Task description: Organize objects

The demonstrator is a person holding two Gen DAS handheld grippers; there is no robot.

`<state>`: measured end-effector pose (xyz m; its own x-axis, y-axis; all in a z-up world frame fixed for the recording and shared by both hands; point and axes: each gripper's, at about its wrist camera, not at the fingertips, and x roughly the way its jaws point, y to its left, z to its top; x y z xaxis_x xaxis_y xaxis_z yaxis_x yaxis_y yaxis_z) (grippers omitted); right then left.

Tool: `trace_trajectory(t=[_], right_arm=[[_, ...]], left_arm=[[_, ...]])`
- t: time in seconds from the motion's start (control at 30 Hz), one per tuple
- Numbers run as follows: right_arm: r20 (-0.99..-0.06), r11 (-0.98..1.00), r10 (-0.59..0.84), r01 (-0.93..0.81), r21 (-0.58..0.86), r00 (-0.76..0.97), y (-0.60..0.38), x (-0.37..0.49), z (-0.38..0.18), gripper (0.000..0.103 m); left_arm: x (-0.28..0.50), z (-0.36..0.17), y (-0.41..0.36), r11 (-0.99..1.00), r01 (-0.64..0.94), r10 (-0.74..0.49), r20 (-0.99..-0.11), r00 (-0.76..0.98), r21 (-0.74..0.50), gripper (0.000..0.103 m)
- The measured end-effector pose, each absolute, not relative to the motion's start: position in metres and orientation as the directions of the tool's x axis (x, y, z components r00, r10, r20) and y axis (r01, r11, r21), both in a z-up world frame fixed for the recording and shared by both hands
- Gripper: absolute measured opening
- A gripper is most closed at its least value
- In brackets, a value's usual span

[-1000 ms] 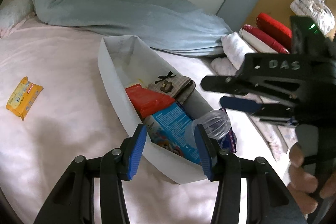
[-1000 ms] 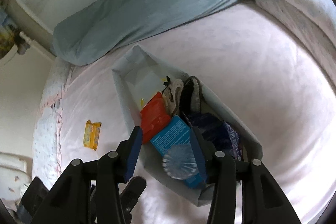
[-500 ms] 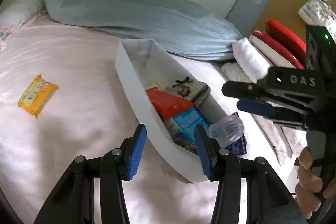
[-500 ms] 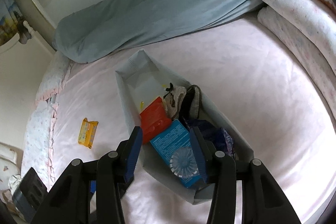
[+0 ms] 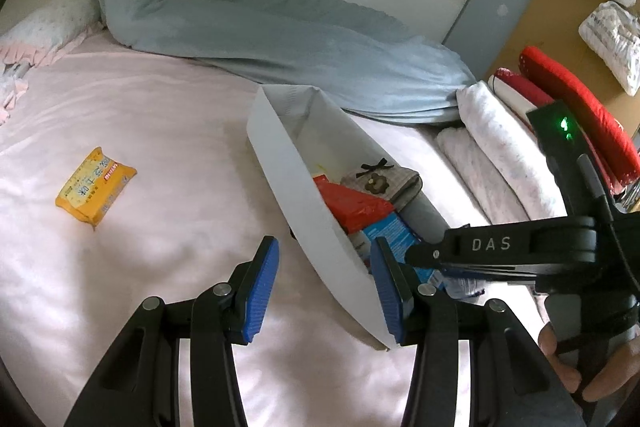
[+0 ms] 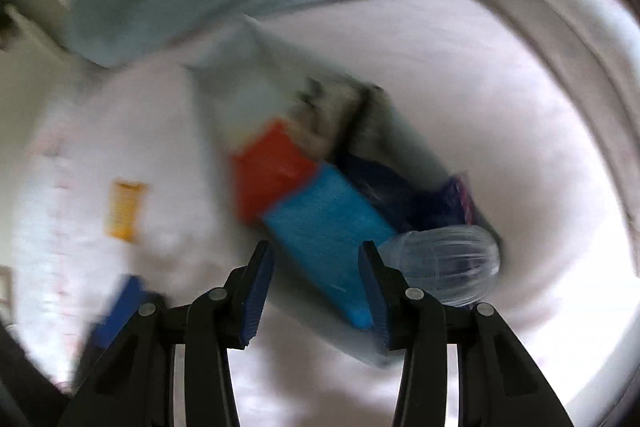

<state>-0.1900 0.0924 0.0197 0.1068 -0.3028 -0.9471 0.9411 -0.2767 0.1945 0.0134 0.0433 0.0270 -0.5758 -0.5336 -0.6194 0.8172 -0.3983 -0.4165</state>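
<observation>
Right gripper (image 6: pixel 316 287) closing, nothing between, blurred clear bottle (image 6: pixel 444 263) beside, left gripper (image 5: pixel 324 291) apart, sharp yellow packet (image 5: pixel 94 185)

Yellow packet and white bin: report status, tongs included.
Left tongs open, empty, beside white bin. Right tongs closing over bin's blue box, nothing gripped; view blurred. Yellow packet alone on sheet, path to it clear.

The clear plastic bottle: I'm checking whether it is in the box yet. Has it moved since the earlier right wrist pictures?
Yes. The clear plastic bottle now lies right of the right gripper, past the blue box, no longer between the jaws, which are closing on nothing.
</observation>
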Motion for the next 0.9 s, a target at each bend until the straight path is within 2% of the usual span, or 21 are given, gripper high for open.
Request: trace_trajectory(t=[0.17,0.23,0.37,0.47,0.6,0.77,0.9], right_arm=[[-0.951,-0.301,-0.265,0.924,0.236,0.157,0.094,-0.196,0.013,0.042],[-0.939,-0.292,-0.261,0.909,0.297,0.224,0.094,-0.197,0.012,0.042],[-0.861,-0.211,-0.365,0.870,0.447,0.354,0.096,-0.199,0.033,0.042],[-0.811,-0.149,-0.442,0.860,0.487,0.383,0.099,-0.197,0.054,0.042],[-0.833,-0.173,-0.447,0.882,0.439,0.327,0.100,-0.200,0.059,0.042],[-0.924,-0.241,-0.304,0.919,0.311,0.233,0.092,-0.212,0.028,0.042],[-0.944,-0.257,-0.237,0.922,0.289,0.229,0.089,-0.217,0.009,0.032]], left_arm=[[0.016,0.026,0.043,-0.394,0.826,-0.538,-0.627,-0.563,-0.404,0.046],[0.019,0.026,0.042,-0.386,0.831,-0.543,-0.630,-0.555,-0.400,0.046],[0.028,0.028,0.041,-0.370,0.833,-0.557,-0.620,-0.553,-0.410,0.046],[0.036,0.030,0.040,-0.355,0.840,-0.571,-0.616,-0.542,-0.410,0.046],[0.046,0.030,0.040,-0.345,0.850,-0.580,-0.622,-0.526,-0.397,0.046],[0.059,0.031,0.038,-0.328,0.858,-0.591,-0.624,-0.512,-0.394,0.046],[0.077,0.036,0.037,-0.311,0.872,-0.613,-0.621,-0.488,-0.379,0.046]])
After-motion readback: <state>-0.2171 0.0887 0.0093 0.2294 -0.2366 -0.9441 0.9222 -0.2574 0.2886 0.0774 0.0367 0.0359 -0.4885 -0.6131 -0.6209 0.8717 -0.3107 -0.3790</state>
